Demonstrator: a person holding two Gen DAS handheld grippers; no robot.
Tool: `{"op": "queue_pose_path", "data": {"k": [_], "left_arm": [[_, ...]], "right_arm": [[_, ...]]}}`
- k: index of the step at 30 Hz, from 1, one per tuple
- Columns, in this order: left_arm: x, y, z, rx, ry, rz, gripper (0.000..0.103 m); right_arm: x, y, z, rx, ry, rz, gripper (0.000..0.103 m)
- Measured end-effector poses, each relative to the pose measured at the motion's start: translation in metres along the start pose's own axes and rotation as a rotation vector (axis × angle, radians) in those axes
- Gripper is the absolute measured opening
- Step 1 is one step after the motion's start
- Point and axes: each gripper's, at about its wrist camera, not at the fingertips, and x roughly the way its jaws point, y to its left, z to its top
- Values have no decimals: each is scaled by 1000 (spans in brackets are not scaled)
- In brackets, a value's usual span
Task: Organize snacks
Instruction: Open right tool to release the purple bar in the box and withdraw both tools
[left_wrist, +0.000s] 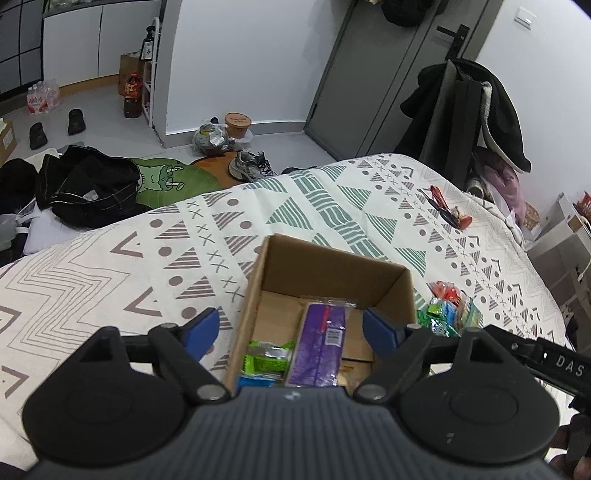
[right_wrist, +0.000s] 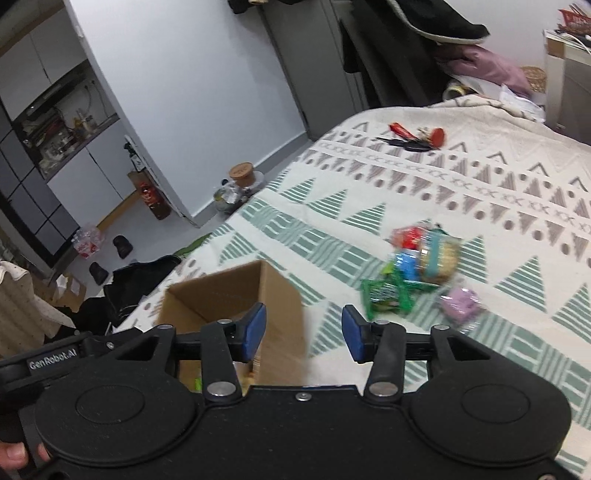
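Note:
An open cardboard box (left_wrist: 391, 291) stands on the patterned bedspread (left_wrist: 110, 266). Inside lie a purple packet (left_wrist: 319, 347), a green packet (left_wrist: 267, 356) and a blue one (left_wrist: 255, 380). My left gripper (left_wrist: 290, 330) is open and empty, hovering over the box's near end. In the right wrist view the box (right_wrist: 284, 306) is at lower left. My right gripper (right_wrist: 303, 334) is open and empty above the box's right wall. A pile of loose snacks (right_wrist: 417, 266) lies on the bed to the right, with a pink packet (right_wrist: 461, 302) beside it. The pile also shows in the left wrist view (left_wrist: 448, 306).
Keys with a red tag (right_wrist: 417, 138) lie farther back on the bed (right_wrist: 517, 192). Black bags (left_wrist: 88, 184), shoes (left_wrist: 251, 166) and bottles sit on the floor beyond the bed's edge. A chair draped with coats (left_wrist: 469, 114) stands at the far right.

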Motion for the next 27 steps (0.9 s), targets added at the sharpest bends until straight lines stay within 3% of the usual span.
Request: {"op": "queue_pose_path", "data": {"k": [6,16,25,27], "left_arm": [[-5,-27,-5,40,-10,4,89],[-5,-77,-13,99,-13,-23,91],[-1,-121,-21,171,-13,-74,91],[2,-129,-23,189,-15,-78,91]], "right_arm": [[-12,-29,1,25,6,-8,58],[-25,-72,5,73,5,-11,61],[-27,-114,8,131,20,-22,74],[-27,-120,9,133,24,-21,83]]}}
